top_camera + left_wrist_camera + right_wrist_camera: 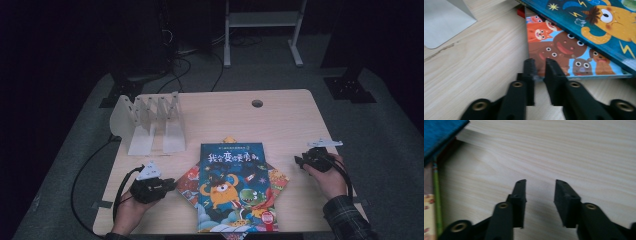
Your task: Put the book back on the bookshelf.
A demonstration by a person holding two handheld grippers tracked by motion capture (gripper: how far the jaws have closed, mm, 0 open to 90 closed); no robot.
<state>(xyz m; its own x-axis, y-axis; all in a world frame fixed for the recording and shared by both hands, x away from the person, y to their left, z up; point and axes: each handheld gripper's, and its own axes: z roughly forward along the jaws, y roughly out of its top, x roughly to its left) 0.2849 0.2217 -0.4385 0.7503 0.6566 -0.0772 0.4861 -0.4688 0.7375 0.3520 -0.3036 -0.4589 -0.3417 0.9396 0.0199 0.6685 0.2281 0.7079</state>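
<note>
Top blue book (231, 186): white and yellow Chinese title across the upper cover in the high view, roughly "我会变…", remaining characters too blurred to make out. Red round badge near its lower right corner, print too small to read. No other legible text.

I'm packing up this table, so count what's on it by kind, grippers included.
Books: 3 at least, stacked: blue book, orange book, yellow-edged book
White rack: 1
Grippers: 2, left gripper, right gripper
Total: 6
</note>
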